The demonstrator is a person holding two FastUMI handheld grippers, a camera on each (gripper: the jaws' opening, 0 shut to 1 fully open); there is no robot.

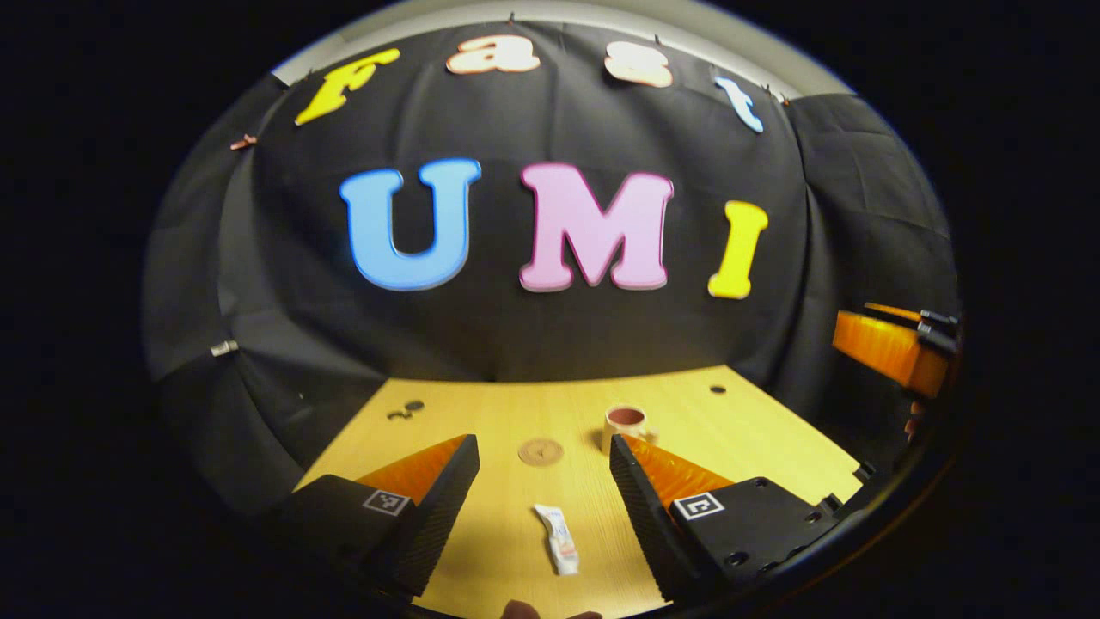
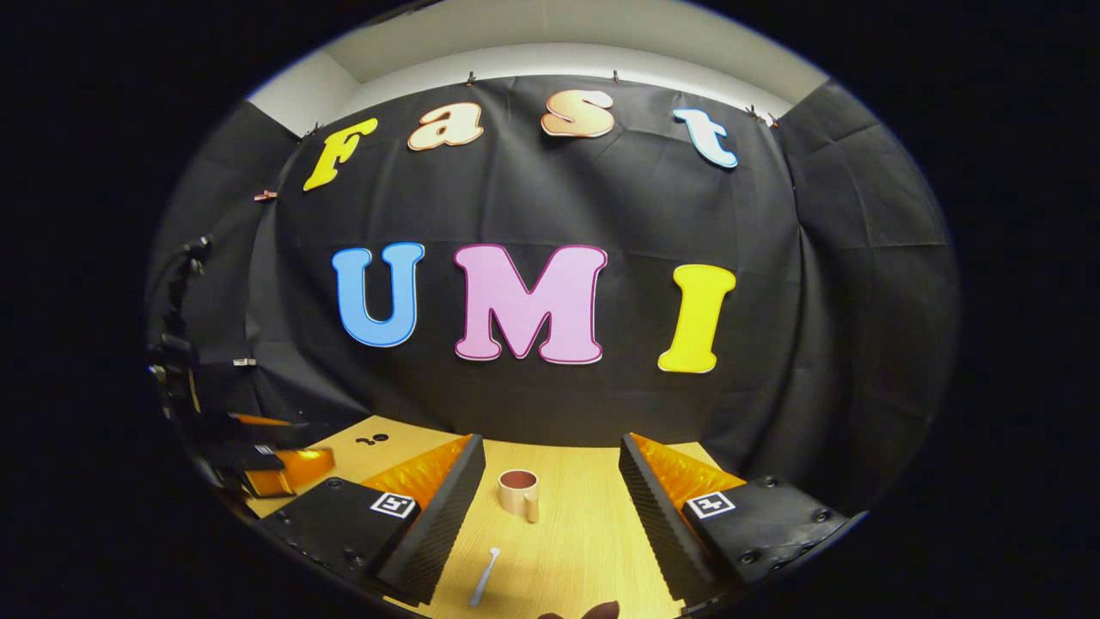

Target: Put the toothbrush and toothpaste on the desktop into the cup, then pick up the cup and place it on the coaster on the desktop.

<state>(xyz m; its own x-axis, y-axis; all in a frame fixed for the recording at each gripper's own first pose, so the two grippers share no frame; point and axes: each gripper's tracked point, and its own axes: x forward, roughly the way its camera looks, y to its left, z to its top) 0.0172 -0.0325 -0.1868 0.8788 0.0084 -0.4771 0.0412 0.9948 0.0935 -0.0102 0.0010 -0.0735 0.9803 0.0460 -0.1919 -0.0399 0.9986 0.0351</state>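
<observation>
Wooden tabletop (image 1: 481, 413) holds toothpaste tube (image 1: 557, 539), toothbrush (image 2: 484, 577), cup (image 2: 518, 492), round coaster (image 1: 540, 451); left gripper (image 1: 544, 481) and right gripper (image 2: 552, 490) fingers apart, holding nothing.

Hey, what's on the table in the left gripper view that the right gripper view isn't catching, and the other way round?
Left gripper view: the toothpaste lying between its open fingers, and the round coaster beyond it. Right gripper view: the toothbrush lying on the wood ahead of the open right hand-held gripper. Both: the cup standing upright and the wooden desktop.
</observation>
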